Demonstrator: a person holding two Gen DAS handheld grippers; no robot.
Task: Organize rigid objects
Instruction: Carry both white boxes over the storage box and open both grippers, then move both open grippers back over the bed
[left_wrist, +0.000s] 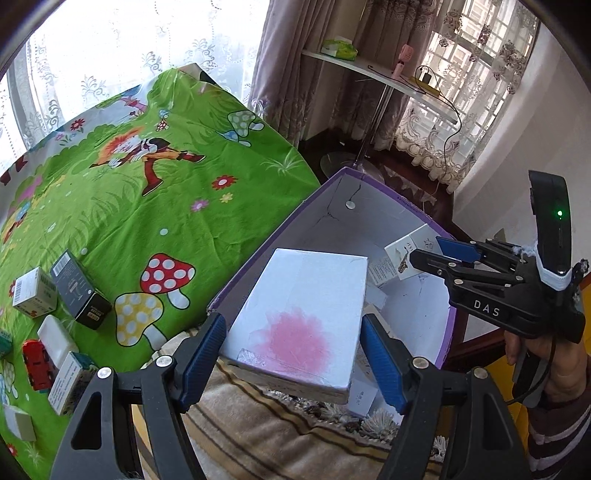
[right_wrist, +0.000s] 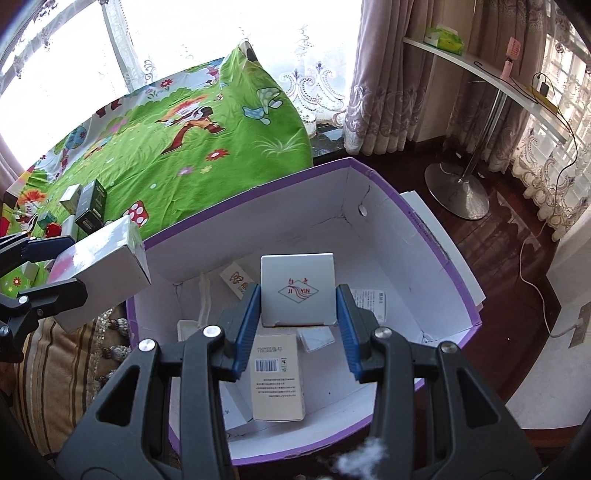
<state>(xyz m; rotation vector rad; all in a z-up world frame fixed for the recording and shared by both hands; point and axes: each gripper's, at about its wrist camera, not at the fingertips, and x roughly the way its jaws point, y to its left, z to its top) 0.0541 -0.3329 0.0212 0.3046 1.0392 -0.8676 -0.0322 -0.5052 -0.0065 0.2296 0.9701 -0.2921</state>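
Observation:
My left gripper is shut on a flat white box with a pink stain, held over the near left corner of the purple-rimmed cardboard bin. In the right wrist view that same white box hangs in the left gripper above the bin's left rim. Over the bin's inside, my right gripper is shut on a small white box with a red diamond logo. The right gripper also shows at the right of the left wrist view, held by a hand. Several boxes lie in the bin, one with a barcode.
A green cartoon bedsheet left of the bin carries several small boxes, a dark one and a red toy car. A striped blanket lies below the bin. A white side table on a metal stand and cables stand on the dark floor to the right.

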